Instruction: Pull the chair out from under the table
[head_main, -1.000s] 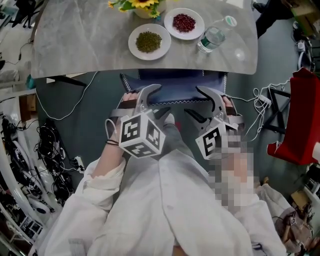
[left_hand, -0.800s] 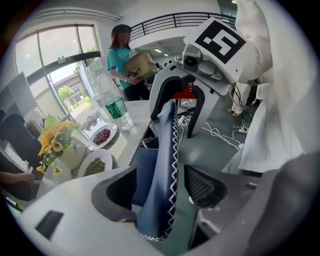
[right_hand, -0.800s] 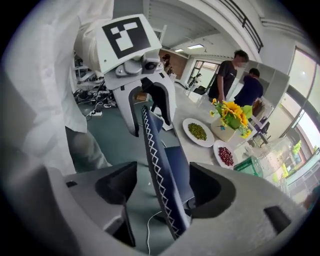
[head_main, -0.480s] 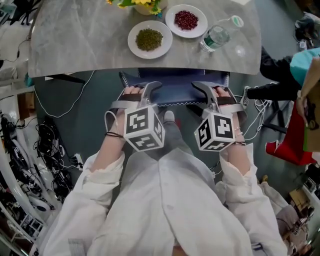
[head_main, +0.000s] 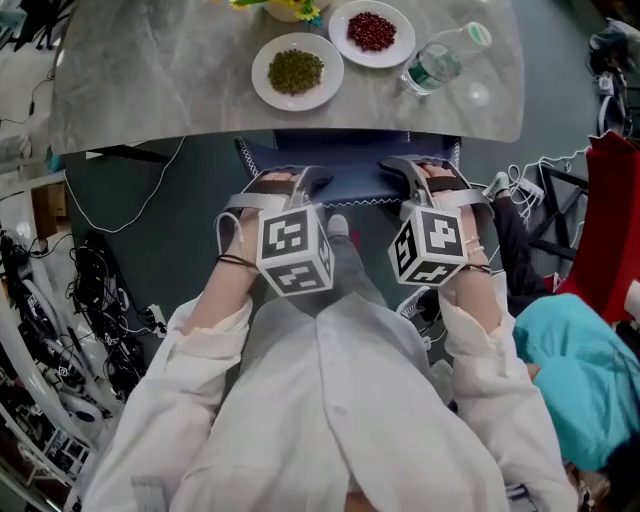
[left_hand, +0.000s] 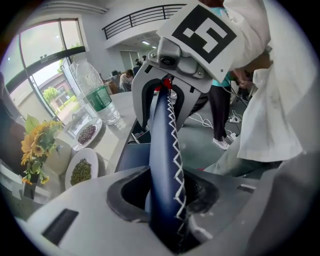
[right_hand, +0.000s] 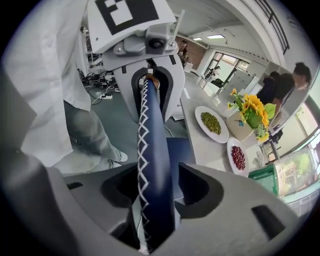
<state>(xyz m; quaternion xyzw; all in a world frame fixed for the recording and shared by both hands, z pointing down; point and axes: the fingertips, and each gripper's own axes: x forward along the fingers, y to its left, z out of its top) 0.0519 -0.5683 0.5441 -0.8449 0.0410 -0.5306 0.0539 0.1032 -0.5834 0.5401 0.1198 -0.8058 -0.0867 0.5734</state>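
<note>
**Two grippers astride the backrest of a chair tucked under a table**

Head view, looking steeply down: the chair (head_main: 340, 160), navy with white zigzag stitching, stands pushed in at the near side of the grey table (head_main: 150, 95); its navy surface runs in beneath the tabletop; the top edge of its backrest (head_main: 350, 200) lies clear of the table's near edge, just in front of the person's legs. The left gripper (head_main: 303, 182) and the right gripper (head_main: 408, 172) both point steeply down and straddle that edge; they sit well apart along it, one towards each end; each is carried by a hand in a white sleeve (head_main: 215, 345).

Left gripper view: the stitched edge runs out from between the jaws to the other gripper, astride the far end; the jaws are closing, and the padding fills the space between them, with the pads against it on both sides as far as this view shows.

Right gripper view: the same edge stands between the jaws, which are also closing; a narrow light strip shows between one jaw and the padding, so this clamp is not complete.

On the table: a plate of green beans (head_main: 296, 72); a plate of red beans (head_main: 372, 32) beside it; a water bottle (head_main: 440, 62) lying on its side; sunflowers (right_hand: 252, 107) at the far edge. On the floor: cables (head_main: 100, 290) to the person's left; a teal cloth (head_main: 580, 370) to the right.
</note>
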